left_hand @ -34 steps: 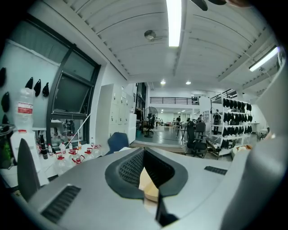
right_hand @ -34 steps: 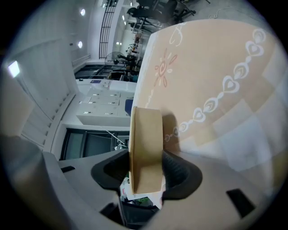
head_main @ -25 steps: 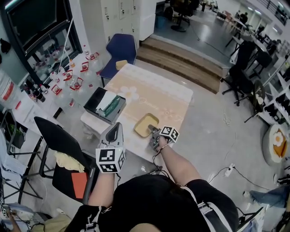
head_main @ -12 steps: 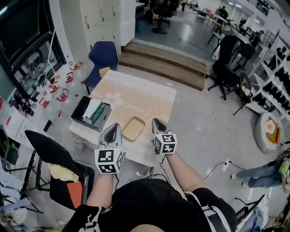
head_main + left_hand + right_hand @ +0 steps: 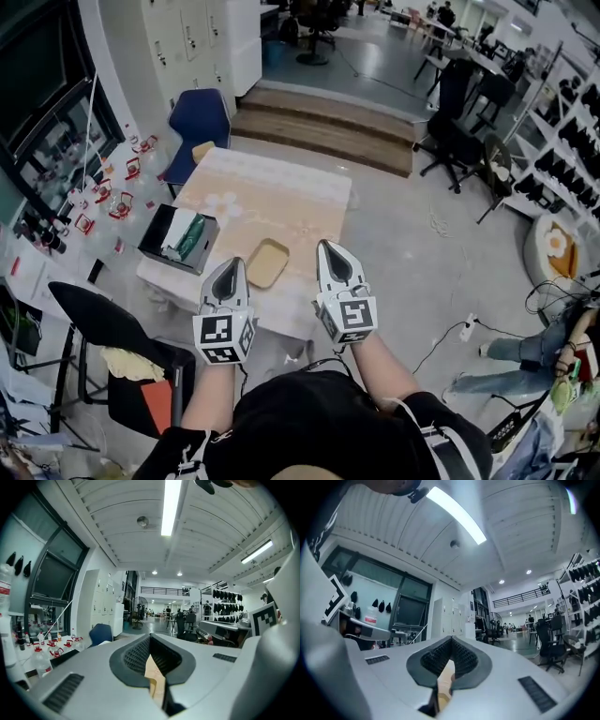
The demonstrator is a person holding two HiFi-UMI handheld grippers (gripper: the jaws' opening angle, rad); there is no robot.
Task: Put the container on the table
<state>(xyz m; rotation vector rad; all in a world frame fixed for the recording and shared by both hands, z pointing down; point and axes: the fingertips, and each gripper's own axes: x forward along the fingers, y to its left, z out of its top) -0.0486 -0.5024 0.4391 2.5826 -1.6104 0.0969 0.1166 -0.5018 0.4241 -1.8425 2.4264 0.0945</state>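
The container is a shallow yellow tray that lies flat on the beige table, near its front edge. Nothing touches it. In the head view my left gripper and right gripper are held up side by side above the table's front, one on each side of the container. Both point forward, about level. In the left gripper view the left gripper has its jaws together with nothing between them. The right gripper view shows the right gripper the same way, shut and empty.
A black box with green and white items sits on the table's left corner. A black chair stands at my left and a blue chair behind the table. Bottles litter the floor at left. Wooden steps lie beyond.
My right gripper has risen from beside the container, rolled upright and shut empty. The container stays on the table. The left gripper has shifted a little forward.
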